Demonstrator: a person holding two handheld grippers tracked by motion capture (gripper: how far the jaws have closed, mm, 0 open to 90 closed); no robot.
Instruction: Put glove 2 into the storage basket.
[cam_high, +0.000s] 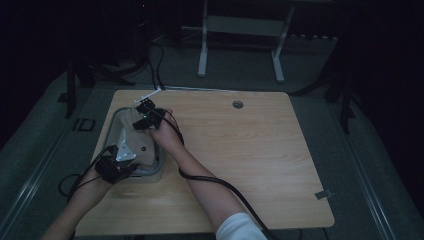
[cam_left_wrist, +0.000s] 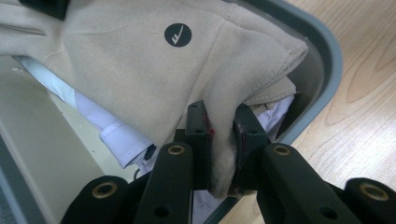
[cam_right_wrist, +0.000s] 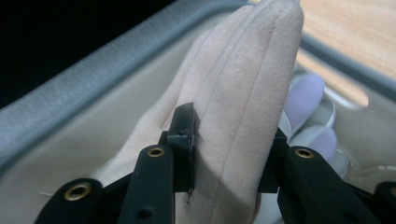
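Note:
A beige suede glove (cam_left_wrist: 140, 60) with a round black logo (cam_left_wrist: 178, 35) lies in a grey tub (cam_left_wrist: 327, 60) at the table's left. My left gripper (cam_left_wrist: 219, 126) is shut on a fold of the glove's cuff end near the tub's rim. My right gripper (cam_right_wrist: 229, 135) is shut on the glove's (cam_right_wrist: 243, 93) fingers, just inside the tub's grey rim (cam_right_wrist: 93, 79). In the high view, the left gripper (cam_high: 129, 161) is at the tub's near end and the right gripper (cam_high: 142, 119) at its far end, with the glove (cam_high: 145, 150) between them.
A white and pale lavender cloth (cam_left_wrist: 116, 135) lies under the glove in the tub, and also shows past the glove's fingers (cam_right_wrist: 303, 98). The wooden table (cam_high: 250, 150) stretches to the right of the tub (cam_high: 150, 176). A small round hole (cam_high: 238, 104) sits near the far edge.

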